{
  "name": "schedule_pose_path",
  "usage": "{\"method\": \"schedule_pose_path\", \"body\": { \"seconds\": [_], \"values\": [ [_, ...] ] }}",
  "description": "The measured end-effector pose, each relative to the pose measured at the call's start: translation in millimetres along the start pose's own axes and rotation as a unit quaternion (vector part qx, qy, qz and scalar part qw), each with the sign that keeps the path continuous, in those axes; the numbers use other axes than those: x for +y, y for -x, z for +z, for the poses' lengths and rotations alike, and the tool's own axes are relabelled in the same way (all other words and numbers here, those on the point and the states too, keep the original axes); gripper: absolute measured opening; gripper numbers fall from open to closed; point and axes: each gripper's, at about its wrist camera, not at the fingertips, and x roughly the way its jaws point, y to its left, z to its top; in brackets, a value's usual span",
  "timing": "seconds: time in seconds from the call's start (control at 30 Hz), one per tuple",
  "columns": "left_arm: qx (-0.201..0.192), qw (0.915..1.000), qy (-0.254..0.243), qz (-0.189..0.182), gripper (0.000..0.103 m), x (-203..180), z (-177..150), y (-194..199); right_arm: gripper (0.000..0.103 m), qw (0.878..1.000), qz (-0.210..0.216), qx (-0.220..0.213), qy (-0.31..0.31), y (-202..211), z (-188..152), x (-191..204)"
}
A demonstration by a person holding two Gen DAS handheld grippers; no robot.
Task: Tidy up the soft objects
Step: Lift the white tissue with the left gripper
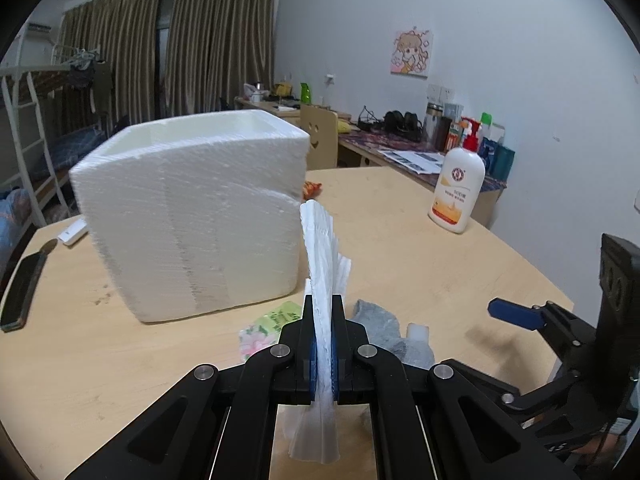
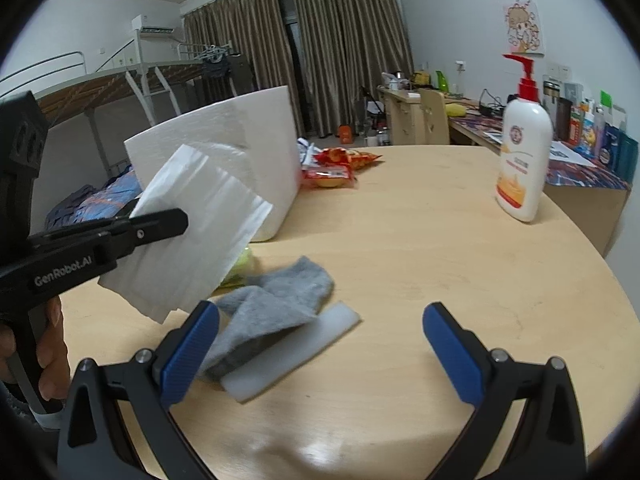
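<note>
My left gripper [image 1: 324, 308] is shut on a white paper tissue [image 1: 322, 248] and holds it above the table, just right of a white foam box [image 1: 192, 216]. The right wrist view shows the same tissue [image 2: 192, 232] lifted in front of the foam box [image 2: 248, 140]. My right gripper [image 2: 320, 324] is open and empty, low over the table. A grey sock [image 2: 276, 300] lies partly on a white foam strip [image 2: 296, 352] by its left finger. The sock [image 1: 376, 320] also shows in the left wrist view.
A lotion pump bottle [image 2: 524, 148] stands at the right of the wooden table [image 2: 440, 240]. Red snack packets [image 2: 336, 168] lie behind the box. A green floral packet [image 1: 268, 328] lies by the box. A phone [image 1: 22, 288] and a white remote [image 1: 72, 232] lie at the left.
</note>
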Motion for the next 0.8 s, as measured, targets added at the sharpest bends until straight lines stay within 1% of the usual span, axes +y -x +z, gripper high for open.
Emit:
{"method": "schedule_pose_path", "body": {
  "seconds": [0.17, 0.33, 0.63, 0.77, 0.8],
  "values": [
    [-0.012, 0.9999, 0.008, 0.009, 0.005, 12, -1, 17, 0.103, 1.0, 0.015, 0.004, 0.013, -7, 3, 15],
    [-0.011, 0.9996, 0.022, 0.014, 0.005, 25, -5, 24, 0.103, 0.999, 0.036, 0.009, 0.022, -15, 6, 27],
    [0.007, 0.9993, 0.034, 0.013, 0.005, 35, -17, 13, 0.103, 0.998, 0.033, 0.038, 0.031, -37, 8, 38],
    [0.011, 0.9993, 0.035, 0.011, 0.005, 37, -19, 9, 0.102, 0.998, 0.025, 0.046, 0.039, -41, 6, 41],
    [0.012, 0.9993, 0.034, 0.012, 0.005, 38, -19, 8, 0.096, 0.998, 0.022, 0.049, 0.043, -43, 5, 42]
  ]
}}
